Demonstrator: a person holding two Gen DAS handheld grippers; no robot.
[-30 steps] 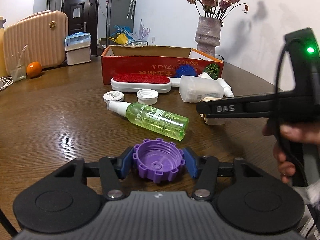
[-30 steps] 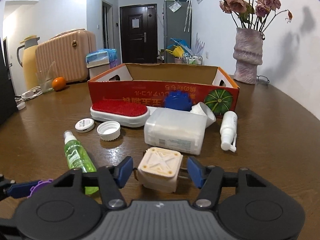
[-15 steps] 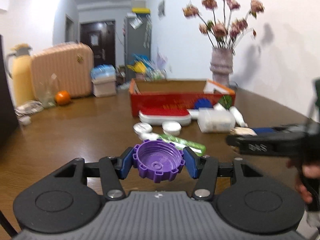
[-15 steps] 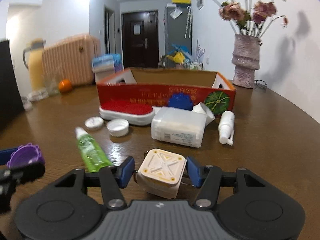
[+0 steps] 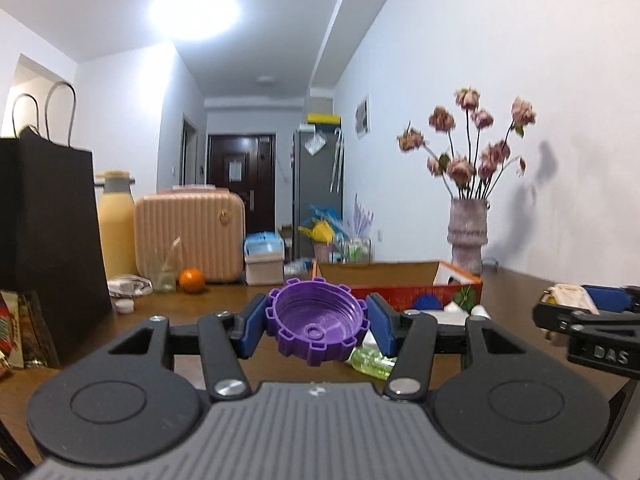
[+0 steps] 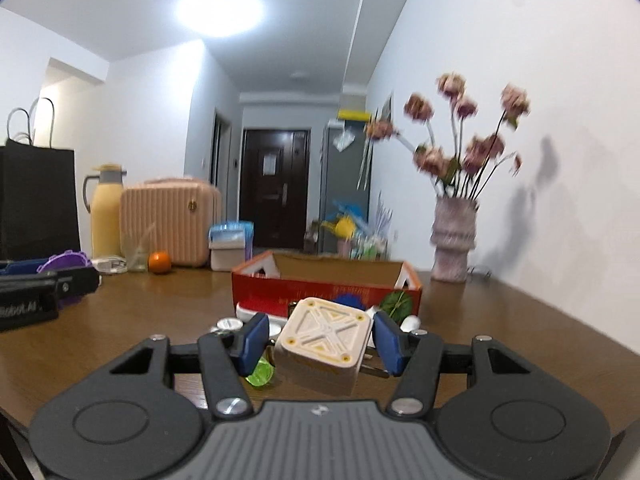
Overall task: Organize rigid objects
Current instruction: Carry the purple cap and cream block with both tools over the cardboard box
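Note:
My left gripper [image 5: 316,330] is shut on a purple ridged cap [image 5: 316,326], held in the air above the table. My right gripper [image 6: 320,342] is shut on a cream square block [image 6: 322,344] with a cross pattern, also lifted. The red cardboard box [image 6: 326,290] stands open ahead of both; it shows in the left wrist view [image 5: 408,286] too. A green spray bottle [image 5: 370,358] lies on the table below the left gripper. The right gripper with its block shows at the right edge of the left wrist view [image 5: 572,300].
A vase of dried flowers [image 6: 454,248] stands right of the box by the wall. A pink case [image 5: 190,234], yellow flask [image 5: 116,224], orange [image 5: 192,280] and black bag [image 5: 44,236] stand at the left. Several white items lie before the box.
Both grippers have lifted and tilted upward with their objects, so the table items have dropped low in view and the ceiling shows. Each grip is unchanged.

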